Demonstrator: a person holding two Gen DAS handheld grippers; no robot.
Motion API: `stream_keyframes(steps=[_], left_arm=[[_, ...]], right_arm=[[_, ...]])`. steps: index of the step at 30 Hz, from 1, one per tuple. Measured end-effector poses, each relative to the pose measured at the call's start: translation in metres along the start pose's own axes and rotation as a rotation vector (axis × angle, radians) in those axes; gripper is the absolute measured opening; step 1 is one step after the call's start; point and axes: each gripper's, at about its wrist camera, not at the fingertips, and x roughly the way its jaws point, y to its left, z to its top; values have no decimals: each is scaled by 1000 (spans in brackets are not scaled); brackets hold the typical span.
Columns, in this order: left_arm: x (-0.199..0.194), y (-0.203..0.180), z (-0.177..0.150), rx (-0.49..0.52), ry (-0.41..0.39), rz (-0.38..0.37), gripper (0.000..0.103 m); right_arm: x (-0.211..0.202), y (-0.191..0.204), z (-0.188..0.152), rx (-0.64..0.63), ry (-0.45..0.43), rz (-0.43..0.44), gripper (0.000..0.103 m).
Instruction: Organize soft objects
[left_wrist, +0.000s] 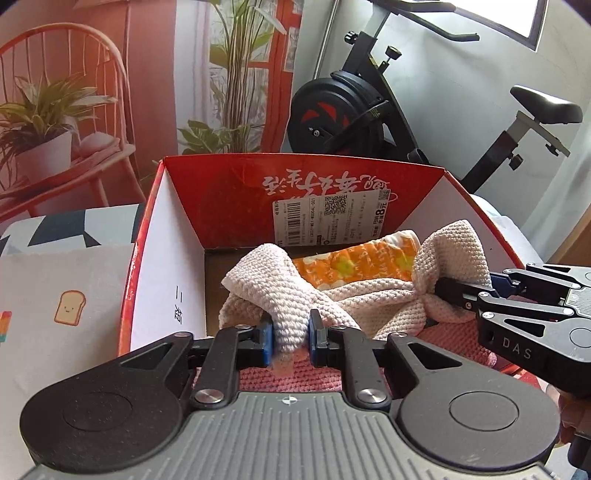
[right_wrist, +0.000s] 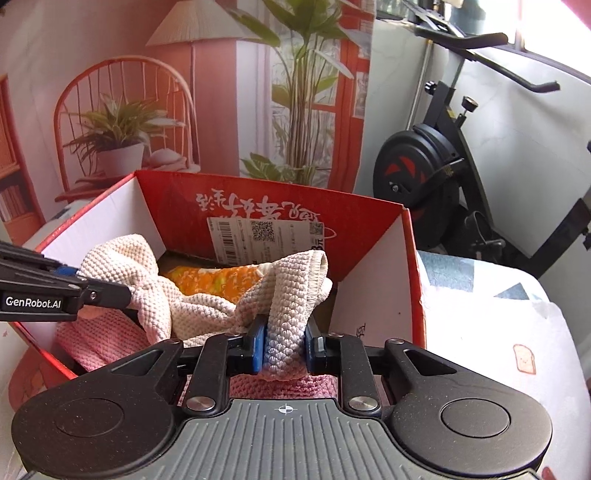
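A cream knitted cloth (left_wrist: 373, 295) hangs over the open red cardboard box (left_wrist: 229, 184). My left gripper (left_wrist: 291, 338) is shut on its near left corner. My right gripper (right_wrist: 283, 345) is shut on its other corner (right_wrist: 295, 295) and shows at the right of the left wrist view (left_wrist: 448, 295). The left gripper shows at the left of the right wrist view (right_wrist: 127, 295). An orange flowered cloth (left_wrist: 365, 262) lies in the box beyond the cream cloth. A pink knitted cloth (left_wrist: 291, 378) lies under it at the near side.
The box (right_wrist: 373, 221) stands on a white patterned cover (left_wrist: 55, 295) with toast drawings. An exercise bike (left_wrist: 369, 110) stands behind to the right. A printed backdrop with a chair and plants (left_wrist: 74, 110) hangs behind to the left.
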Motion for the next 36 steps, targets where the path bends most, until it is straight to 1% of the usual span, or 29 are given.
stream_keyframes(steps=[2, 3, 4, 6, 7, 8, 9, 10, 11, 12, 13, 15, 18, 20, 22, 24, 28, 33, 36], left_arm=[[-8, 2, 0, -9, -13, -7, 31], [-12, 3, 1, -12, -21, -14, 41], [-17, 3, 1, -11, -35, -20, 50], [-29, 4, 1, -9, -66, -18, 55], [-35, 3, 1, -11, -74, -18, 57], [-40, 4, 1, -18, -78, -19, 58], [-45, 5, 0, -24, -83, -21, 61], [-52, 4, -2, -26, -92, -22, 65], [-59, 4, -5, -25, -104, -21, 68], [-66, 2, -8, -22, -119, -22, 75], [-74, 1, -13, -16, -133, -23, 81], [-89, -1, -23, 5, -150, -24, 86], [-105, -5, -42, 35, -144, -39, 86], [-112, -3, -56, 27, -123, -46, 86], [-116, -2, -73, 12, -107, -63, 86], [-118, -2, -89, 9, -89, -74, 86], [-110, -9, -122, -4, -40, -105, 85], [-90, -11, -149, -72, 8, -115, 83], [-80, -12, -160, -90, 27, -100, 80]], right_arm=[[-5, -5, -2, 28, -21, 0, 32], [-8, -7, -4, 29, -26, -5, 44], [-10, -7, -6, 24, -32, -10, 55], [-19, -8, -9, 7, -57, -14, 61], [-23, -7, -10, -1, -72, -16, 69], [-28, -6, -11, -5, -87, -22, 74], [-35, -6, -13, -6, -106, -30, 85], [-42, -6, -15, -2, -131, -33, 91], [-49, -6, -17, 2, -152, -28, 94], [-57, -5, -18, 6, -173, -23, 101], [-64, -5, -20, 8, -188, -22, 102], [-79, -3, -27, 13, -214, -17, 102], [-100, -4, -40, 52, -244, -1, 102], [-114, -6, -52, 89, -270, 7, 103], [-124, -6, -67, 118, -273, 11, 103], [-128, -6, -82, 143, -252, 18, 103], [-125, 2, -116, 172, -171, 48, 102], [-111, 25, -156, 132, -55, 60, 102], [-106, 35, -168, 87, -37, 79, 102]])
